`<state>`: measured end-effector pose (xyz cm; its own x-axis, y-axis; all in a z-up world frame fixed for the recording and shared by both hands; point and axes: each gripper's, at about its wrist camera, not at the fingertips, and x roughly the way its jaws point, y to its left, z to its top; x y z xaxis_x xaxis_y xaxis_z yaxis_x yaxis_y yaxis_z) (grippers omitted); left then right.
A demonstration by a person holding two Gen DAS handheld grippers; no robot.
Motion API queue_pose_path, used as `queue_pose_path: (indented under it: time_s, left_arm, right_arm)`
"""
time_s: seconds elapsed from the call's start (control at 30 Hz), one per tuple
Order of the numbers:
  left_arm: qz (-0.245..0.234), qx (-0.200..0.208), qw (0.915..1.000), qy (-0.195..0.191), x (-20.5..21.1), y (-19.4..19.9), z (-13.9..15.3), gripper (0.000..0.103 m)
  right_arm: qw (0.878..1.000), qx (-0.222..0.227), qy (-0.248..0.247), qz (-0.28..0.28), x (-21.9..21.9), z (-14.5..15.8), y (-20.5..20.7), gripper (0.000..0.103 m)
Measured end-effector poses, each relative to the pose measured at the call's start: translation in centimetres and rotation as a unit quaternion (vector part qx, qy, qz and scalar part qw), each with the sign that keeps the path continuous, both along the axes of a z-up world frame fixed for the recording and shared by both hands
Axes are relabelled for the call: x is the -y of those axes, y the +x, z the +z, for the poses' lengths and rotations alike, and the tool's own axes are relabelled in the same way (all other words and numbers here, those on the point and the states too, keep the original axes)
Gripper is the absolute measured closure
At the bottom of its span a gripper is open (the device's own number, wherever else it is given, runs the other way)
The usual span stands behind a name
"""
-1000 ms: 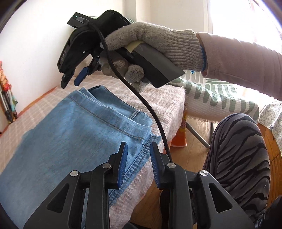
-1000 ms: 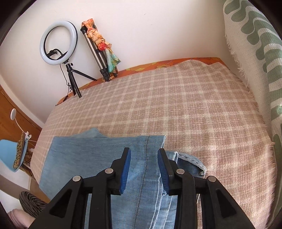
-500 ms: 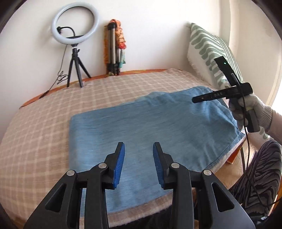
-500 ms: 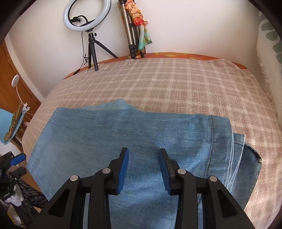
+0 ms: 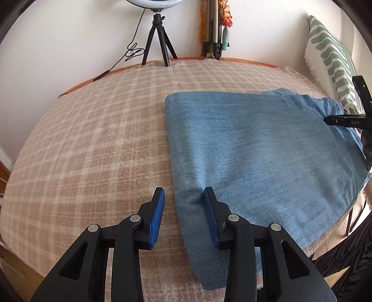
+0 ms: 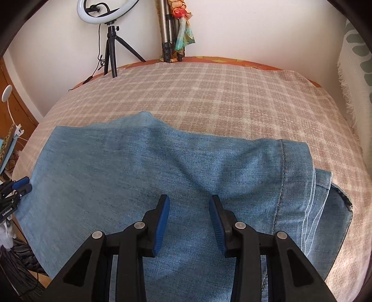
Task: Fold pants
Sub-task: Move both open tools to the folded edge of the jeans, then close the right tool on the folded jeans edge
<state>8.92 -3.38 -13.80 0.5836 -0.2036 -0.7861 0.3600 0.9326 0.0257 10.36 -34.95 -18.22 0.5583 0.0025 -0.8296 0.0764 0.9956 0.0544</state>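
Item: jeans (image 5: 260, 148), pale blue denim, folded into a broad rectangle and lying flat on the bed (image 5: 93, 139), which wears a pink-and-cream checked cover. Position: toward the near edge and the right end of the bed, one short folded edge facing the bare middle of the cover, the other end with hems and stitched seam (image 6: 282, 176) stacked in layers near the right end; the stacking suggests at least one fold is already made. Left gripper (image 5: 183, 209): jaws apart, nothing clamped, having just been opening; they straddle the folded left edge of the jeans close to the near edge of the bed, one blue pad over the cover, the other on or just above the denim, which dimples slightly there. Probable reason: lined up to pinch that edge and carry it across for the next fold. Right gripper (image 6: 189, 220): jaws apart, empty, poised over the middle of the jeans near the near edge, pads close to the cloth; contact cannot be told. Probable reason: to hold or lift the near side in step with the left. Also present: ring light (image 6: 102, 11) on a small tripod and a folded tripod (image 6: 167, 30) with a scarf, both at the far edge against the wall; green-patterned pillow (image 5: 332, 60) at the right end
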Motion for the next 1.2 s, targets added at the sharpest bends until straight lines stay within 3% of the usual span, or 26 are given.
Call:
queue_pose_path:
  time_s: [0.47, 0.67, 0.8, 1.03, 1.2]
  left_arm:
    - [-0.008, -0.007, 0.9998, -0.017, -0.1, -0.5, 0.8, 0.065]
    - [-0.002, -0.041, 0.9959, -0.081, -1.2, -1.0, 1.1, 0.06]
    - [0.003, -0.068, 0.9908, -0.118, -1.4, -1.2, 0.2, 0.06]
    - [0.021, -0.077, 0.9826, -0.168, -2.4, -1.3, -0.1, 0.06]
    - [0.032, -0.085, 0.9745, -0.205, -3.4, -1.2, -0.3, 0.071]
  right_arm:
    - [0.999, 0.006, -0.041, -0.003, -3.3, 1.5, -1.0, 0.065]
    - [0.999, 0.019, -0.004, 0.033, -7.1, 3.4, -0.3, 0.048]
    - [0.997, 0.022, 0.015, 0.072, -11.0, 4.3, 1.0, 0.044]
    - [0.989, 0.006, 0.08, 0.124, -18.2, 4.9, 5.1, 0.038]
    - [0.984, -0.036, 0.091, 0.152, -23.8, 3.8, 9.2, 0.038]
